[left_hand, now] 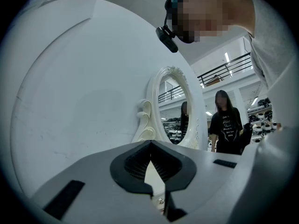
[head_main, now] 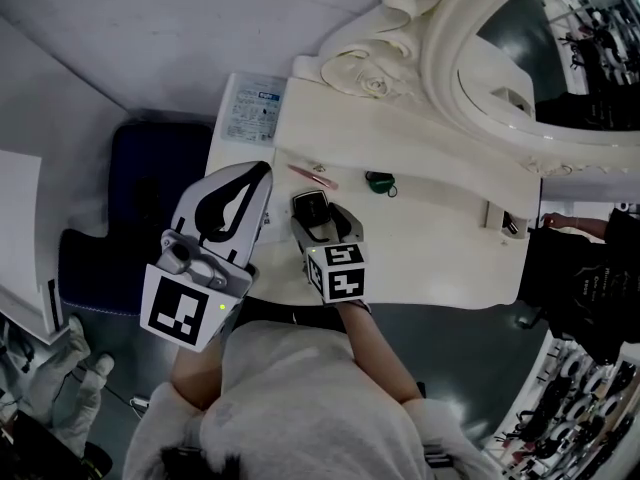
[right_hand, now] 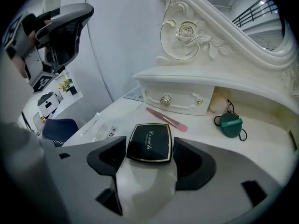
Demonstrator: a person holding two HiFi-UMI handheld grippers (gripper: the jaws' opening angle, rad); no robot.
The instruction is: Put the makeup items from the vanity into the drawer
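A black square compact point(right_hand: 149, 143) with gold lettering lies flat on the white vanity top point(right_hand: 261, 139). My right gripper point(right_hand: 149, 150) points down at it, jaws open wide, one pad on each side of the compact with only slim gaps. In the head view the compact point(head_main: 311, 206) shows just ahead of the right gripper point(head_main: 318, 214). A pink stick point(right_hand: 167, 119) lies beyond it, in front of a small shut drawer point(right_hand: 177, 99) with two knobs. My left gripper point(head_main: 262, 173) is held up level at the vanity's left end, shut and empty.
A green round item with a black cord point(right_hand: 231, 125) lies to the right under the shelf. Clear sachets point(right_hand: 105, 130) lie at the left edge. The ornate oval mirror point(head_main: 520, 58) rises behind. A dark blue seat point(head_main: 130, 208) stands left; a person in black point(head_main: 590, 288) stands right.
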